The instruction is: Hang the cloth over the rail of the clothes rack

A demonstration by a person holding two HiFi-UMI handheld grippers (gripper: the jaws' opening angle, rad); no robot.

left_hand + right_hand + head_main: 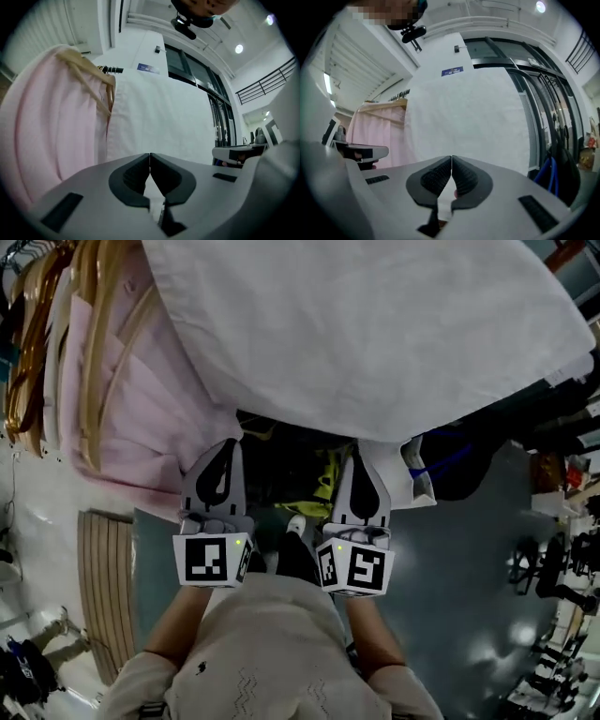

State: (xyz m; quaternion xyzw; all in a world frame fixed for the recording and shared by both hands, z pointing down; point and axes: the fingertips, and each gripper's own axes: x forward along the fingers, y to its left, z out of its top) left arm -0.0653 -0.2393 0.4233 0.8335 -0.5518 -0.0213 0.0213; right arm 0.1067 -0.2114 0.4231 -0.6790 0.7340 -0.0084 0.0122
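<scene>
While cloth hangs just beside pink shirts | left gripper: jaws closed, pinching cloth's lower edge | right gripper: jaws closed, pinching same edge, near corner

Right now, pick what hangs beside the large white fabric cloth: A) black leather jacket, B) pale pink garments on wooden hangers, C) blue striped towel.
B: pale pink garments on tan wooden hangers hang just left of the large white cloth in the head view.
</scene>
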